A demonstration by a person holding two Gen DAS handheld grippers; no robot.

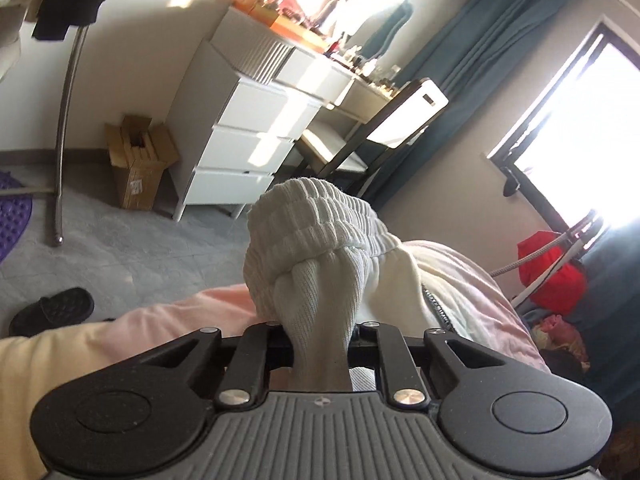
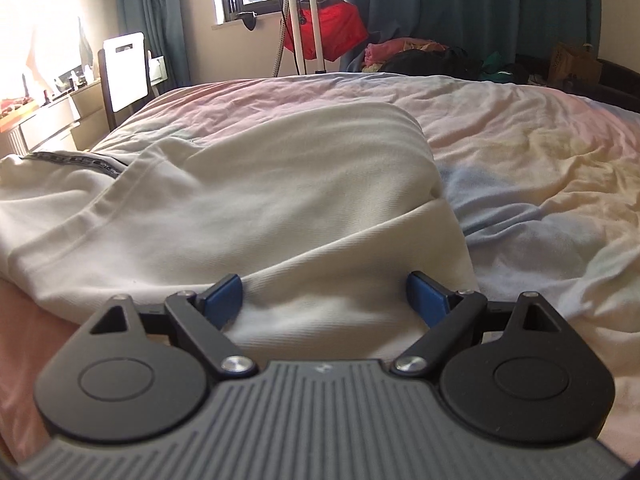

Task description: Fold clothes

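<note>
The bed (image 2: pixel 520 152) takes up most of the right wrist view, covered in a rumpled sheet with washed-out pink, yellow and blue patches. Spread across its left half is the sweatshirt (image 2: pixel 248 200), a big cream-white thing in a soft, fine-twill sort of fabric. It lies mostly flat with a few broad folds, a stitched seam running diagonally down its left side, and a dark printed tape strip (image 2: pixel 76 162) up near what looks like the neck area.

The right gripper (image 2: pixel 324 300) sits low over the near edge of the sweatshirt, jaws spread wide with the blue pads (image 2: pixel 224 300) well apart. Cloth lies in the gap between them but nothing's pinched, so it's holding nothing.

The left gripper (image 1: pixel 320 332) is clamped down on a bunched bit of the same sweatshirt, the ribbed cuff (image 1: pixel 312 236). The jaws are nearly closed with the knit squeezed into a narrow neck between them, and the chunky ribbing puffs out in a lump just ahead of the tips. The cuff looks slightly greyer-white than the body. To the right of the jaws the rest of the garment trails down onto the bed, with the dark tape strip peeking out there too.

Further out beyond the left jaws there's a white chest of drawers (image 1: pixel 248 140), a chair (image 1: pixel 384 132), a cardboard box (image 1: pixel 138 160) and a black slipper (image 1: pixel 52 310) on the grey floor.
</note>
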